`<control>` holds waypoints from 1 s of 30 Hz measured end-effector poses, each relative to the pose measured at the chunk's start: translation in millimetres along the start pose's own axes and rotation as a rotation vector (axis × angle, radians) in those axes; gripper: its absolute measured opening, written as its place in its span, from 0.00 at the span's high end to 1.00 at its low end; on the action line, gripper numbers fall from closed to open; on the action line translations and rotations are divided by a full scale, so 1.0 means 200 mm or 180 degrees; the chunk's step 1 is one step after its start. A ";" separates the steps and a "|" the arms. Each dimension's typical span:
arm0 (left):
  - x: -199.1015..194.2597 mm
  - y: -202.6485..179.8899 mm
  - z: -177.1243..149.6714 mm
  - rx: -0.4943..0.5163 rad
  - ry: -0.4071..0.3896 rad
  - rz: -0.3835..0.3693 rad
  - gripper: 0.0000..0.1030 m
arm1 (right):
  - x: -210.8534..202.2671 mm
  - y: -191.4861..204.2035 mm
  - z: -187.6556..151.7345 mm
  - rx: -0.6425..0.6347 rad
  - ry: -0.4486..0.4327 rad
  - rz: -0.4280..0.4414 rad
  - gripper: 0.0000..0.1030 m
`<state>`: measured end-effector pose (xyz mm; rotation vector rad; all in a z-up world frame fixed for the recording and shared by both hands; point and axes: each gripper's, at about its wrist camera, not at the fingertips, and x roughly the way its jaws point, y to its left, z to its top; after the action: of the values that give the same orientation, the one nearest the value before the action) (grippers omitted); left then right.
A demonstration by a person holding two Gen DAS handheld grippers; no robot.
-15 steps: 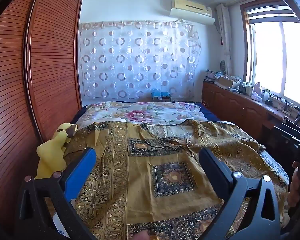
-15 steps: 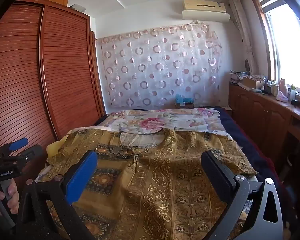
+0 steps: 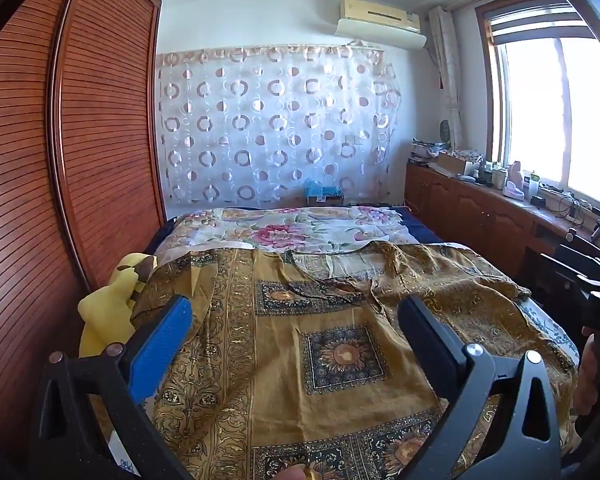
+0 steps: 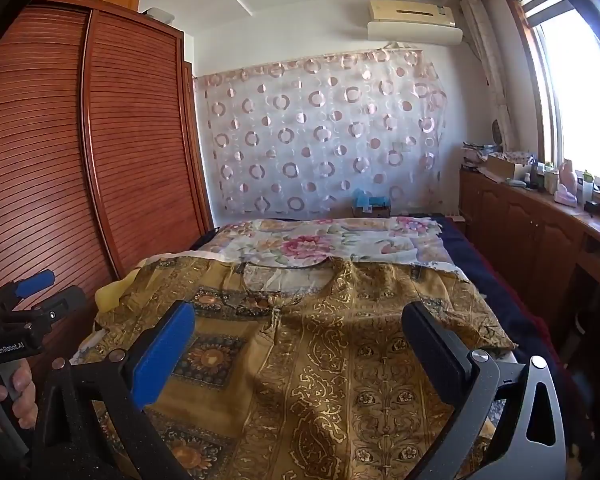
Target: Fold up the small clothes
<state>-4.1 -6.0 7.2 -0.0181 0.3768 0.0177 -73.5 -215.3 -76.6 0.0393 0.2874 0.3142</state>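
A mustard-gold patterned garment (image 3: 324, 344) lies spread flat on the bed, neckline toward the far end; it also shows in the right wrist view (image 4: 332, 344). My left gripper (image 3: 296, 320) hovers above its left half, jaws wide open and empty. My right gripper (image 4: 300, 324) hovers above its middle and right half, jaws wide open and empty. The left gripper's body shows at the left edge of the right wrist view (image 4: 20, 320), held by a hand.
A floral sheet (image 3: 292, 232) covers the far part of the bed. A yellow plush toy (image 3: 112, 304) sits at the bed's left edge by the wooden wardrobe (image 3: 60, 160). A cluttered wooden counter (image 3: 500, 216) runs under the window at right.
Both views have shifted only slightly; the garment has not moved and both grippers stay open.
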 end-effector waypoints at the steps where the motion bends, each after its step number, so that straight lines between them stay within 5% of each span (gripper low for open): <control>1: -0.02 -0.01 0.01 0.0002 -0.0002 0.0002 0.00 | 0.00 0.00 0.00 -0.0004 0.0000 0.0000 0.00; 30: -0.05 -0.01 0.01 0.0053 -0.0015 0.0007 0.00 | 0.00 -0.01 -0.01 0.0005 0.0005 0.0011 0.00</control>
<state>-13.5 -8.6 13.3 -0.0011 0.3721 0.0169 -73.9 -216.6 -77.9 0.0411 0.2893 0.3176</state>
